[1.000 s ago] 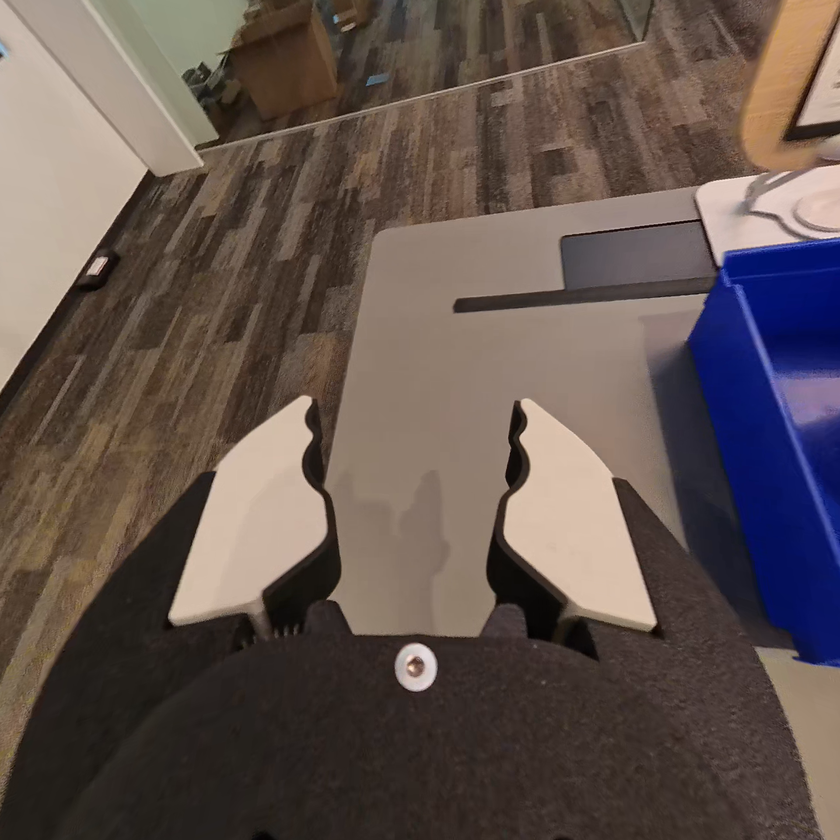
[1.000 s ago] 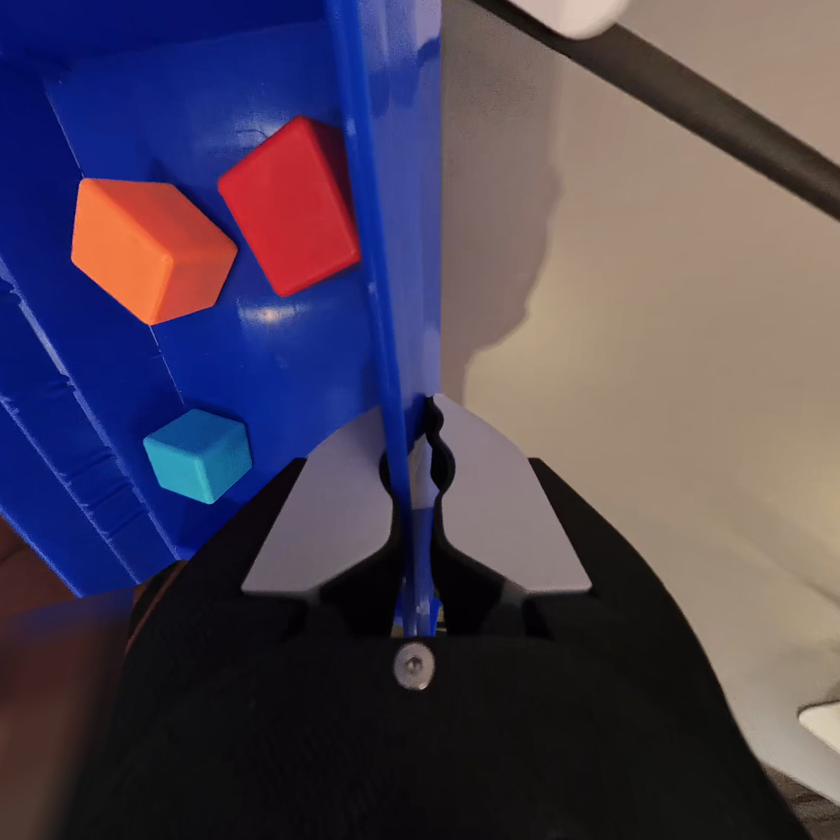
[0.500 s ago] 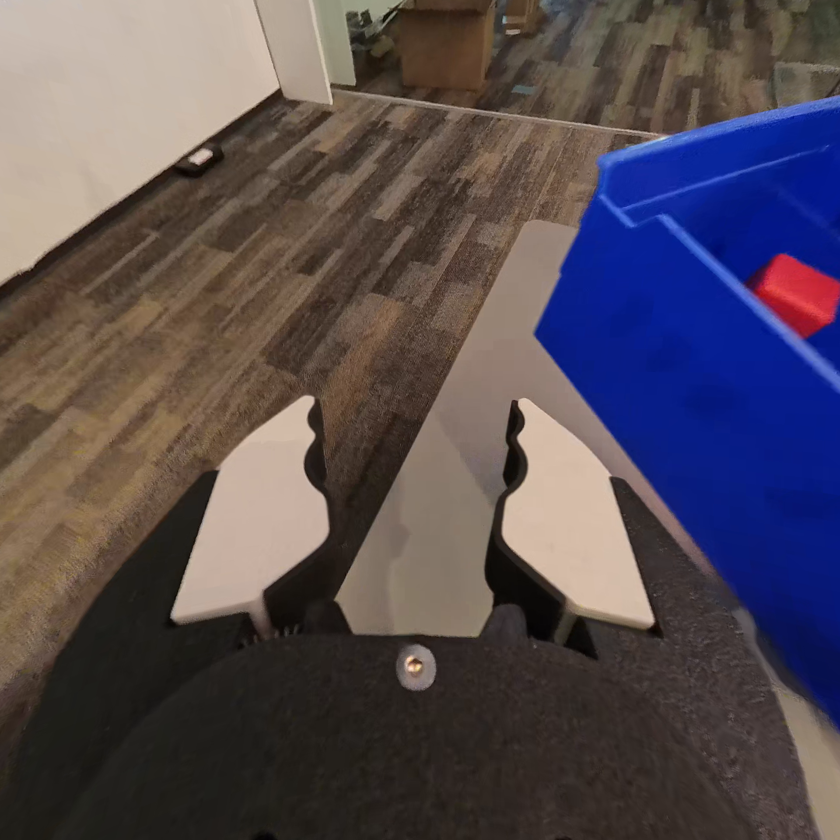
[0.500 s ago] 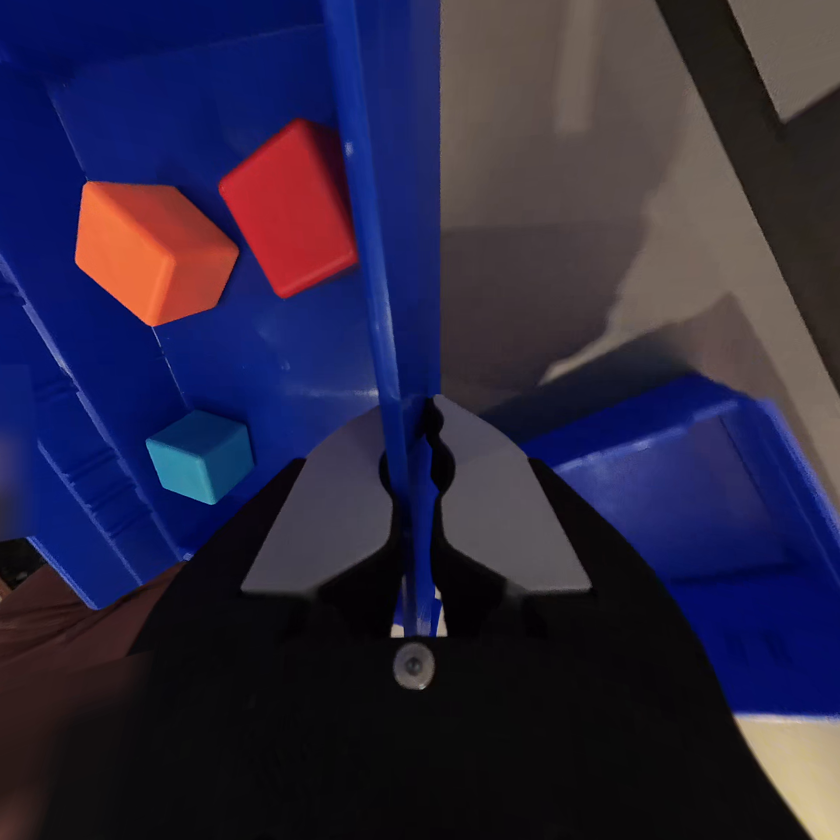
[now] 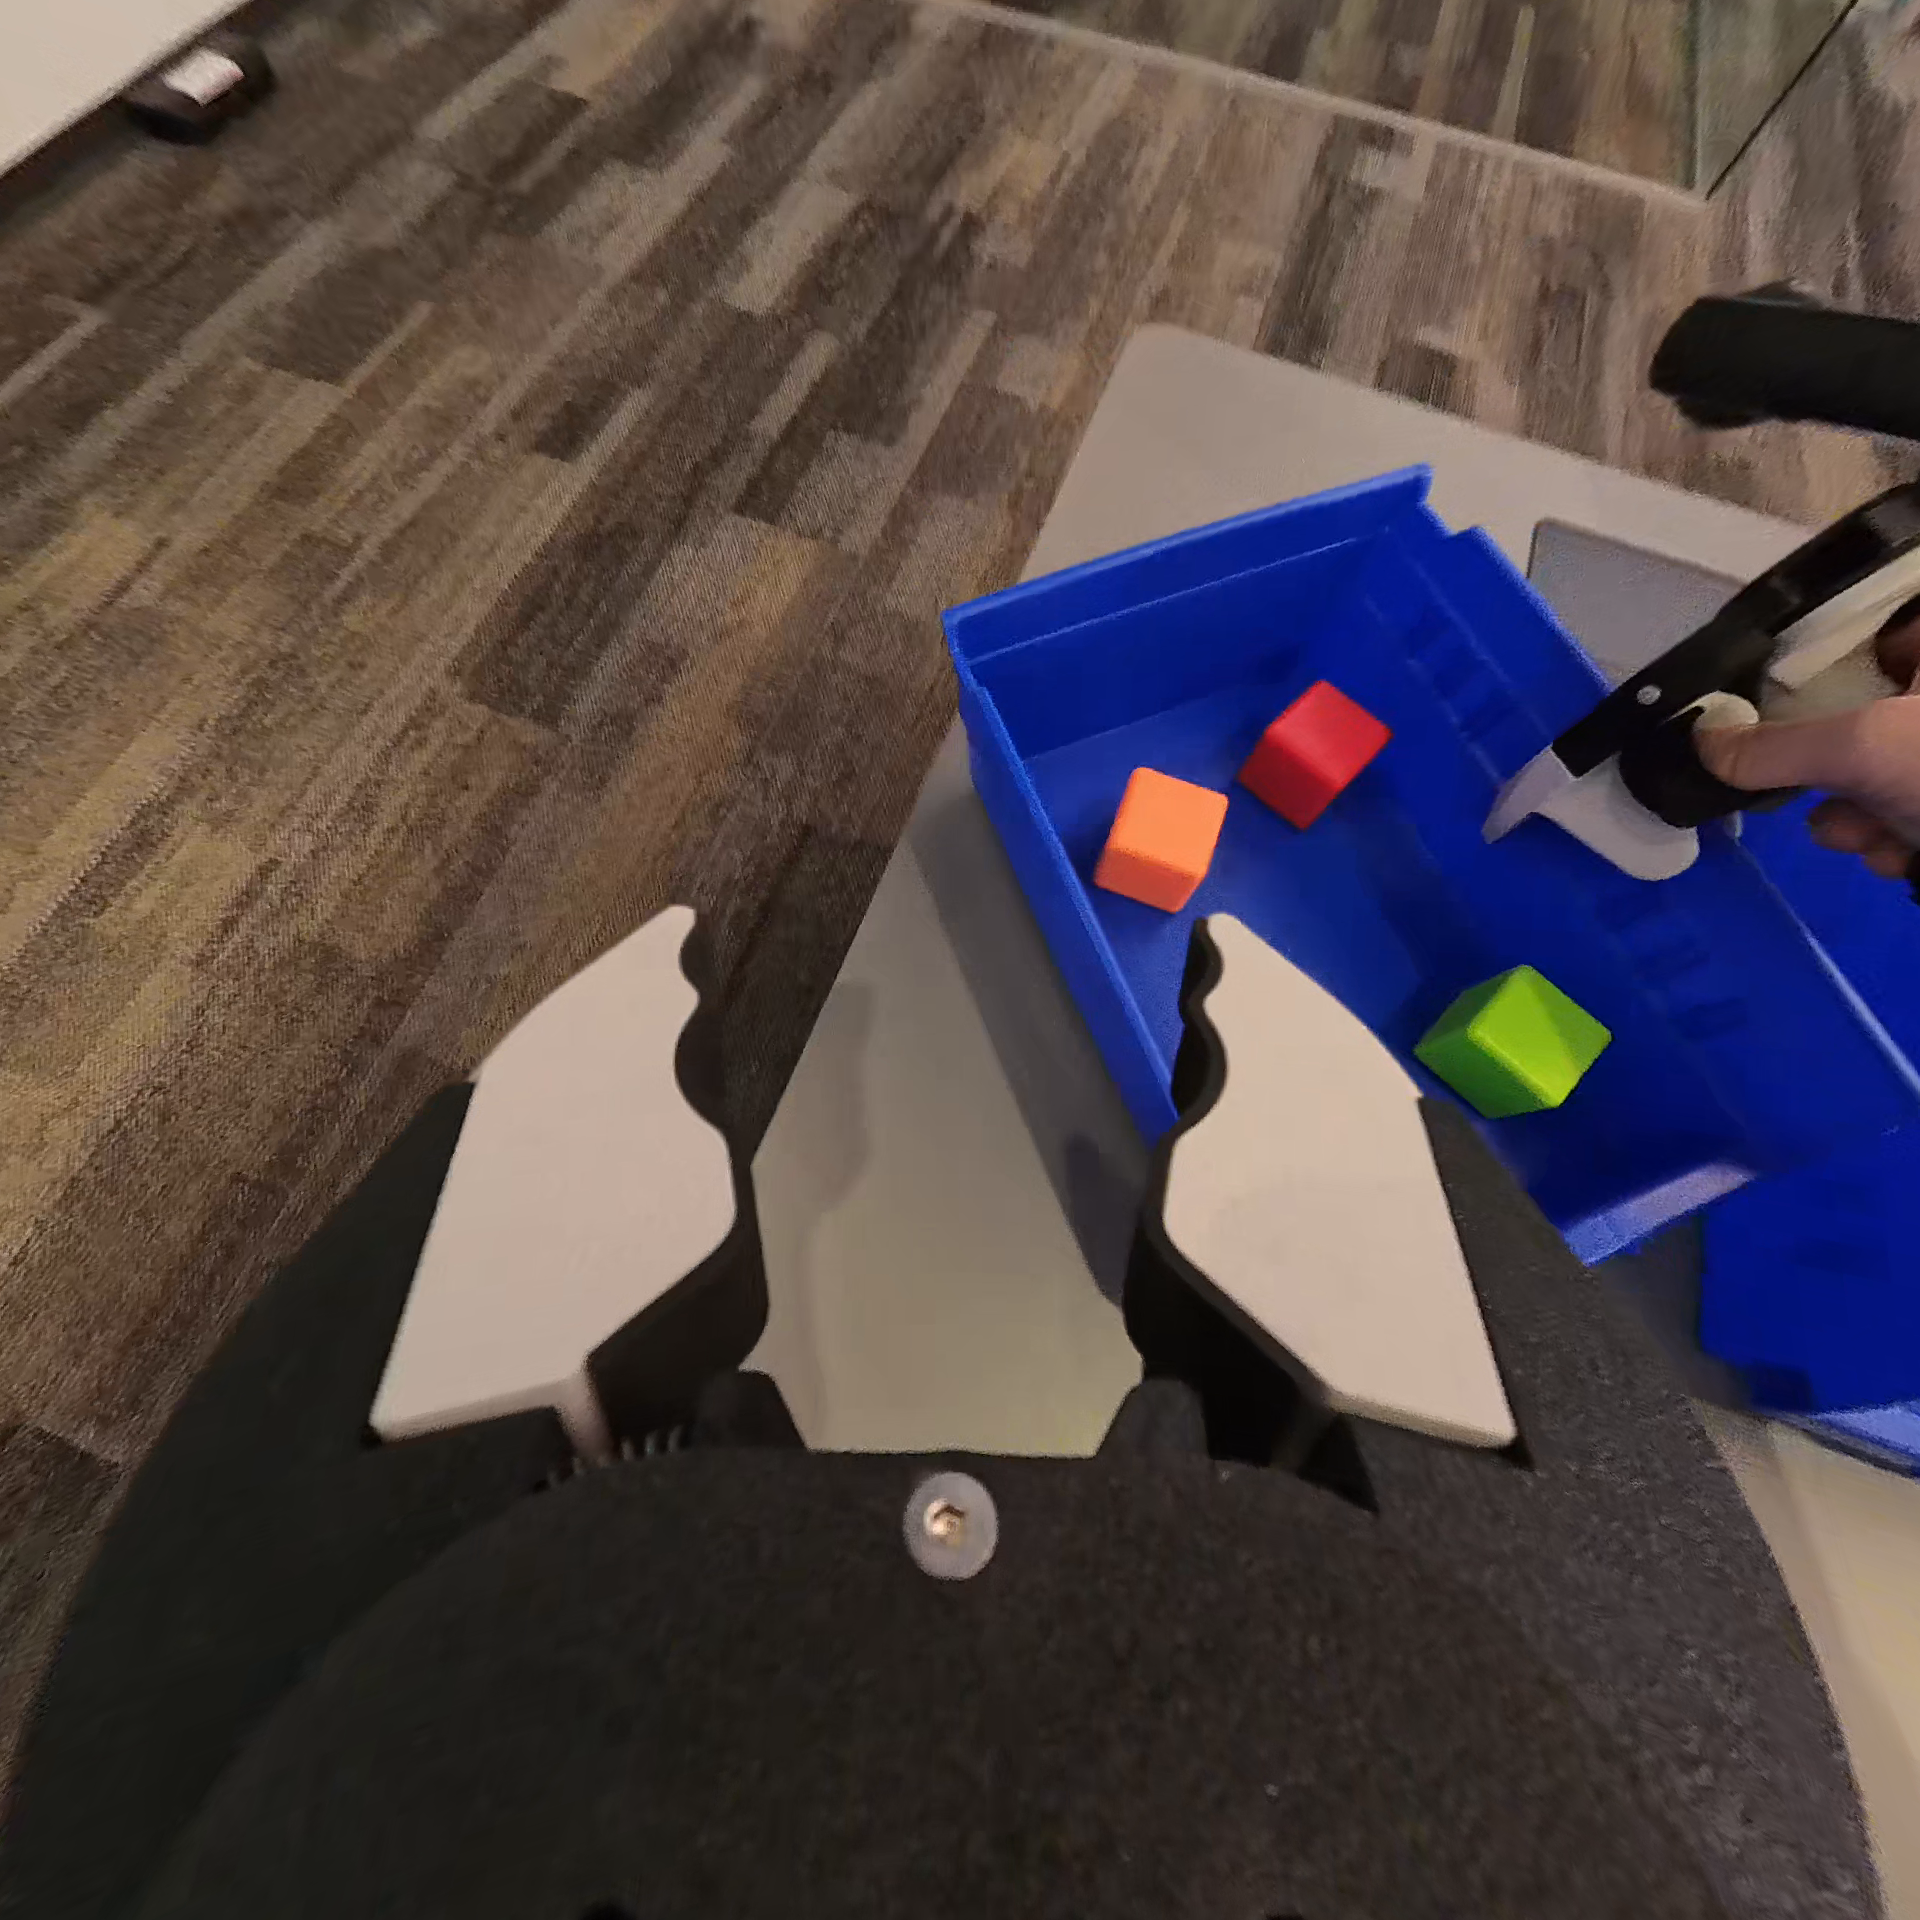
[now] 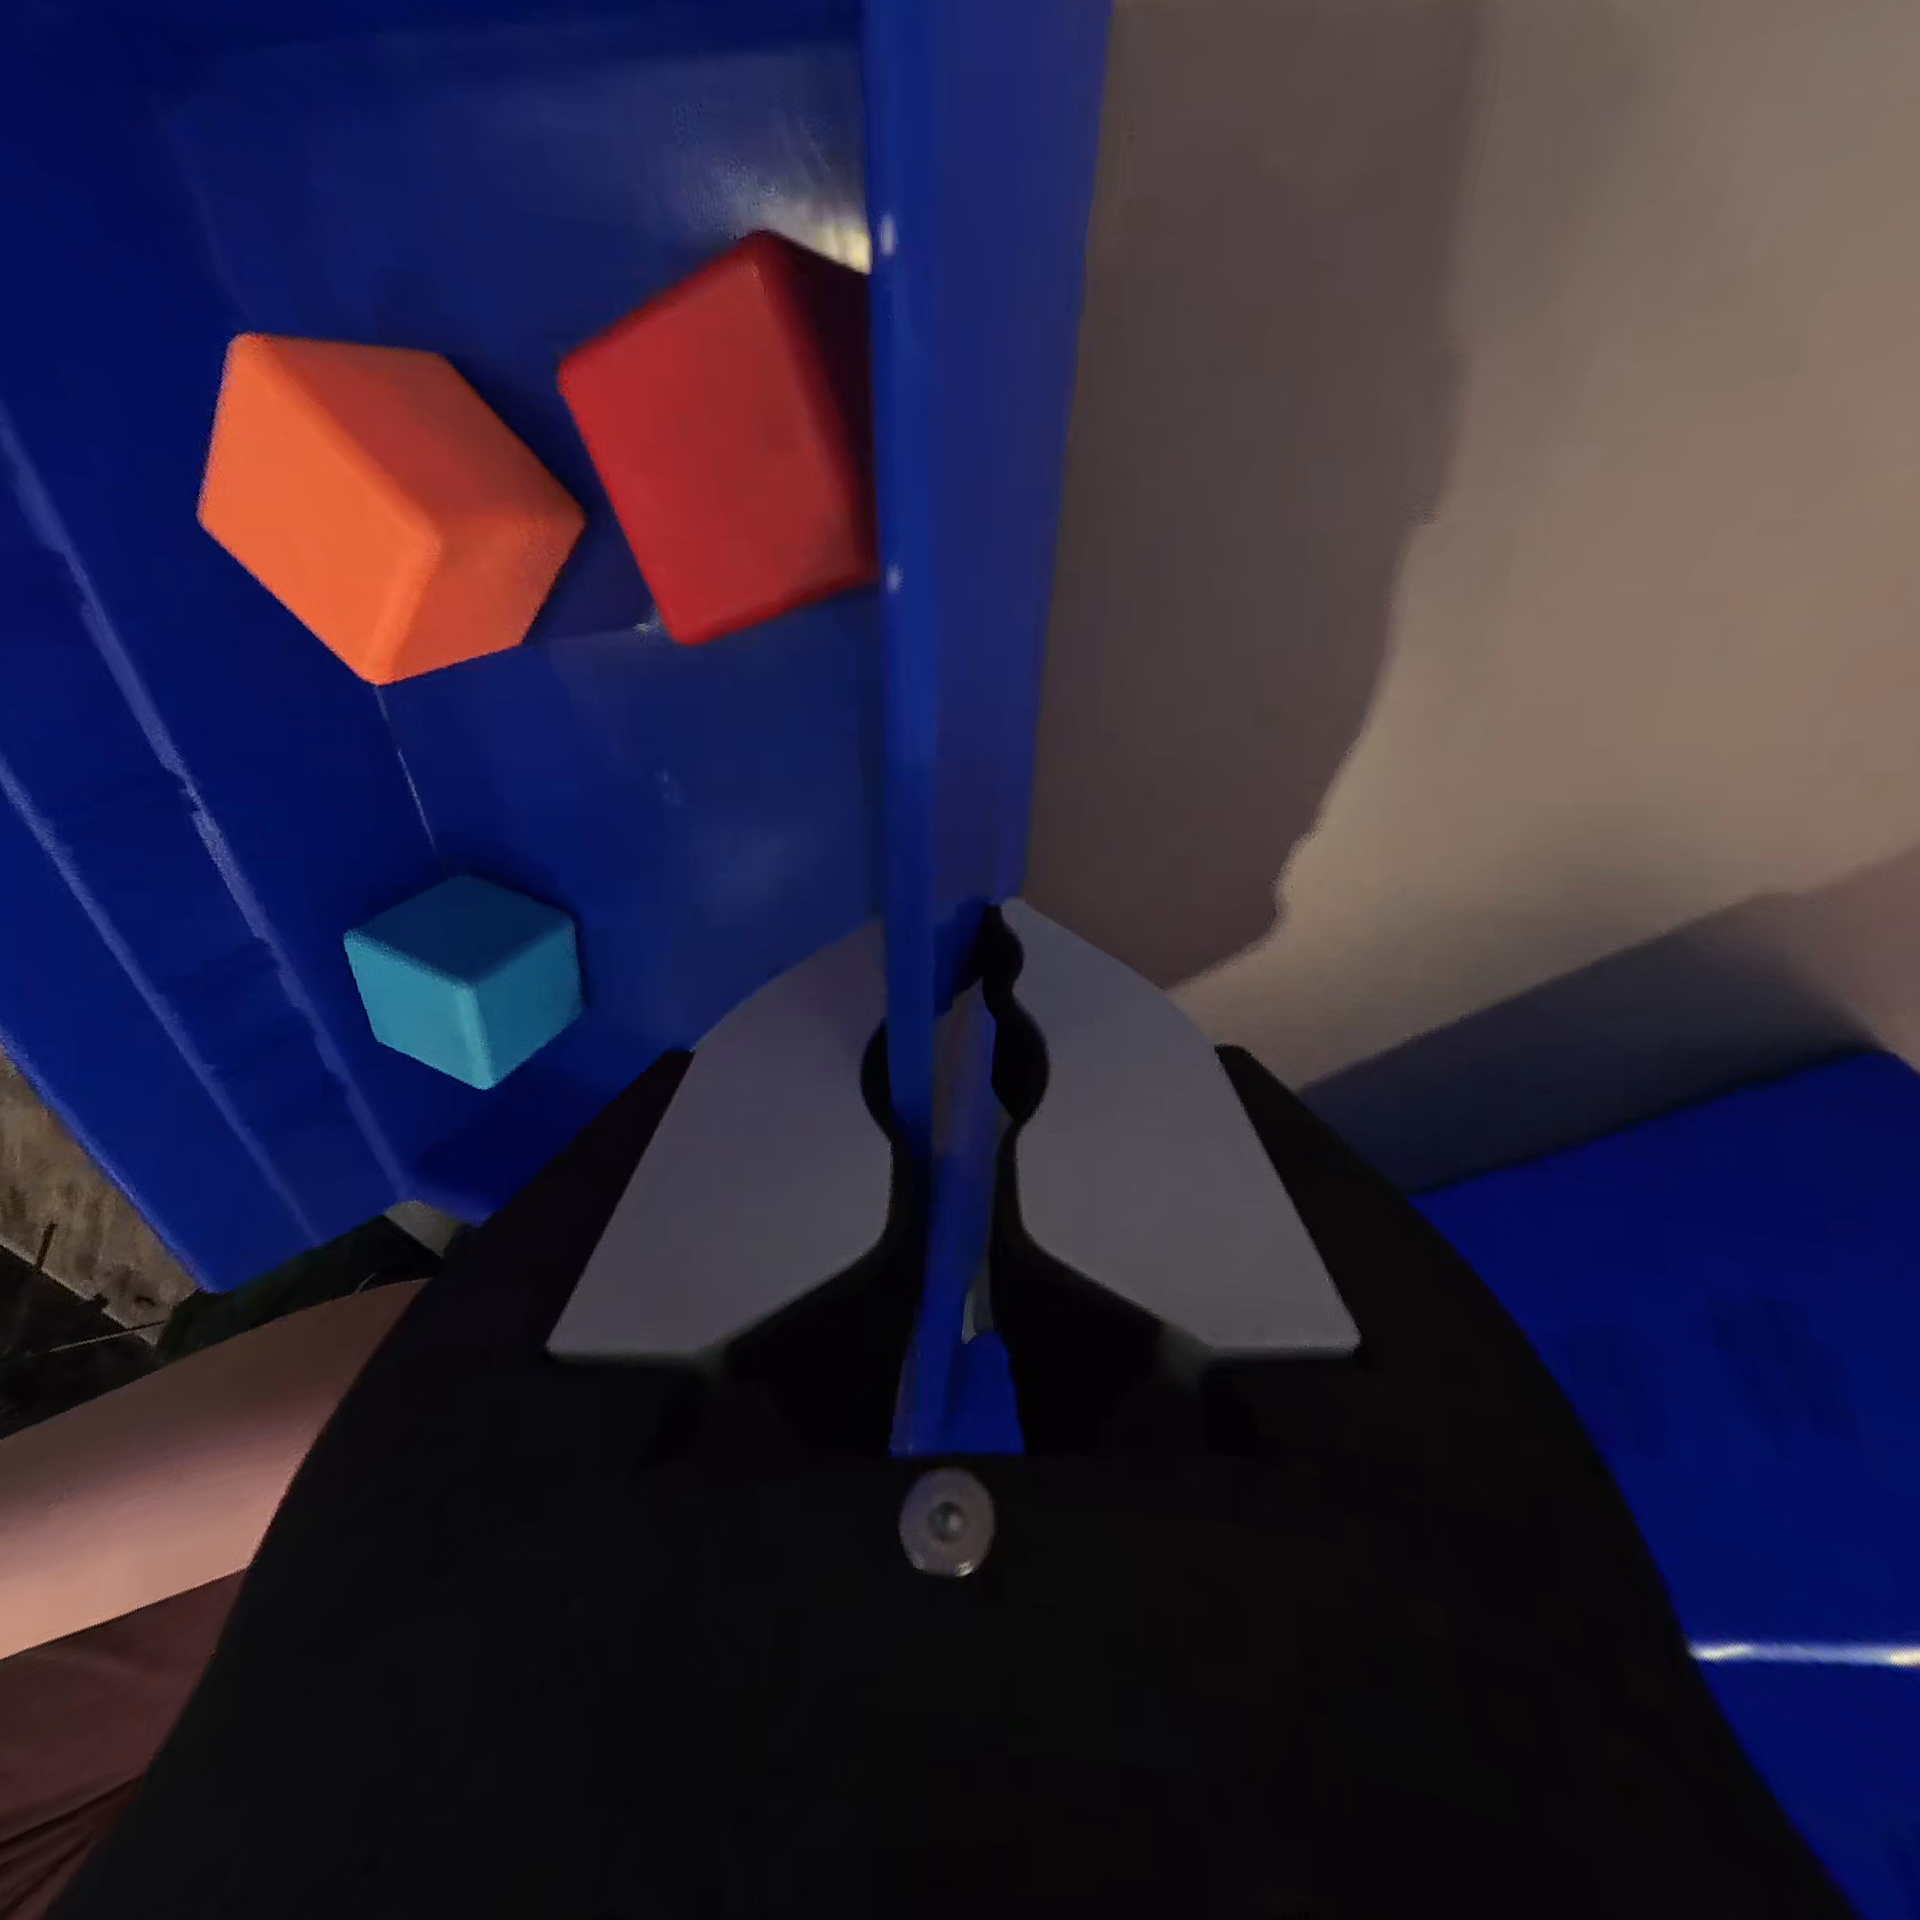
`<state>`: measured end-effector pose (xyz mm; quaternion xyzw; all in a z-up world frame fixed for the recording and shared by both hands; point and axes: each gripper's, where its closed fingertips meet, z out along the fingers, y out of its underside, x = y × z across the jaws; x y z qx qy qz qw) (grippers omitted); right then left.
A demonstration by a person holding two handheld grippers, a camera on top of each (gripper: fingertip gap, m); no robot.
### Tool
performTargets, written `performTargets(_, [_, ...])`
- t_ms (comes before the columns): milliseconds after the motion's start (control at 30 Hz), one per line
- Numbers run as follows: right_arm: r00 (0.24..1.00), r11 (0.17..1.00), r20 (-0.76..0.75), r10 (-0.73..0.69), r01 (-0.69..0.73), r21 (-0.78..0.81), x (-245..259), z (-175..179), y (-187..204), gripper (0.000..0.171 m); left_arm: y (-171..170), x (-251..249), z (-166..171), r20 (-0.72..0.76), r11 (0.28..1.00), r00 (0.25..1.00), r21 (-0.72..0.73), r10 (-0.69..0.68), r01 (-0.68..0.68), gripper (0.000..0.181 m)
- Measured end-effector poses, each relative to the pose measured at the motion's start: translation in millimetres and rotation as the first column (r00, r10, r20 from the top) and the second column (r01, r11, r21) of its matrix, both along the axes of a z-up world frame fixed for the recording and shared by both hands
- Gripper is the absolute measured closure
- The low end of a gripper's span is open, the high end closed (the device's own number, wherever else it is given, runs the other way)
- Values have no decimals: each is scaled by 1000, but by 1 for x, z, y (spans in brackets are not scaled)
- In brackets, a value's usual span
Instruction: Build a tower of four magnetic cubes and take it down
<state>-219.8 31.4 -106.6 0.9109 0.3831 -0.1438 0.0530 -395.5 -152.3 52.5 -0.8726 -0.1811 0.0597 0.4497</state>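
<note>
Lowered blue bin, wall pinched by right hand-held gripper.

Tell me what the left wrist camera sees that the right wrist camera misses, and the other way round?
Only the left wrist view shows the green cube, the wood-patterned floor, the open left gripper and a person's hand on the right gripper's handle. Only the right wrist view shows the light blue cube and, up close, the right gripper shut on the blue bin's wall. Both show the orange cube, the red cube, the bin and the grey table.
</note>
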Motion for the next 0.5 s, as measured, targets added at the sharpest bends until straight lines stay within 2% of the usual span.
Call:
performTargets(33, [1000, 1000, 4, -6, 6, -7, 2, -5, -1, 159, 3, 0, -6, 8, 1000, 1000, -23, -8, 8, 95])
performTargets(133, [999, 999, -48, -23, 21, -30, 3, -7, -2, 155, 11, 4, -25, 48, 994, 998, -95, -47, 51, 96])
performTargets(200, [995, 1000, -104, -4, 5, 9, 4, 5, 2, 149, 15, 12, -40, 86, 982, 992, -153, -97, 109, 104])
performTargets(233, [990, 998, -143, 9, 1, 66, 6, 17, 7, 149, 18, 16, -47, 108, 975, 987, -174, -120, 137, 102])
performTargets(300, [981, 966, -186, 53, -4, 257, 22, 49, 19, 136, 26, 20, -58, 136, 963, 980, -209, -142, 168, 99])
performTargets(367, [976, 895, -190, 109, -14, 445, 55, 87, 14, 135, 36, 24, -69, 158, 953, 975, -234, -159, 193, 101])
performTargets(400, [977, 846, -170, 127, -17, 533, 80, 102, 8, 129, 41, 28, -76, 172, 944, 970, -252, -172, 212, 101])
performTargets(433, [985, 789, -130, 115, -12, 614, 111, 113, 4, 123, 44, 30, -84, 185, 932, 966, -281, -180, 228, 101])
performTargets(500, [999, 689, -48, 2, 33, 724, 184, 123, 7, 117, 44, 36, -106, 229, 891, 955, -371, -187, 263, 106])
